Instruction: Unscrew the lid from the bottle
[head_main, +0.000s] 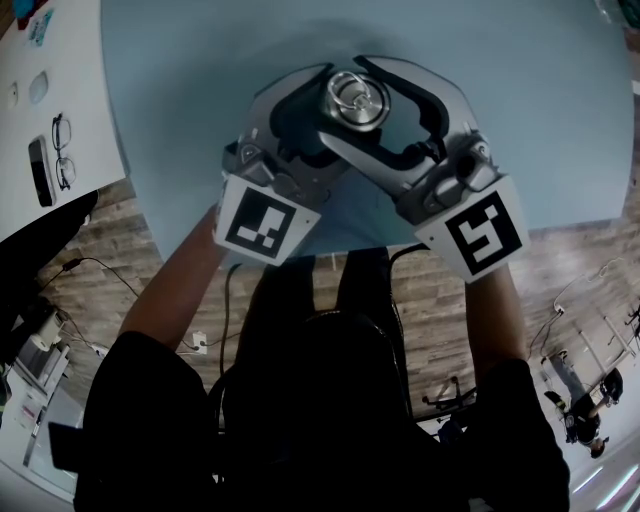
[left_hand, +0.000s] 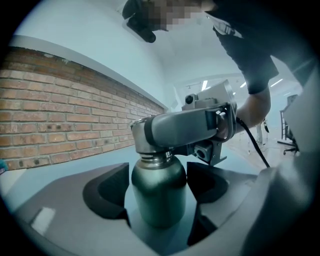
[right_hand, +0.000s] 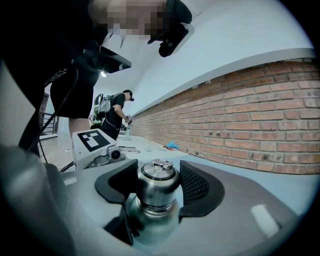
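Both sets of fingers (left_hand: 107, 192) pinch: L gripper (left_hand: 157, 190) bottle (left_hand: 157, 202), R gripper (right_hand: 159, 187) lid (head_main: 357, 98); glasses (head_main: 62, 150) well off left

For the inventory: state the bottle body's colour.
Dark green bottle, clearest in the left gripper view.

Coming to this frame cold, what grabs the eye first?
Two grippers meet on a metal bottle standing on the pale blue table. The left gripper clamps its body, and the right gripper grips the lid. A brick wall runs behind.
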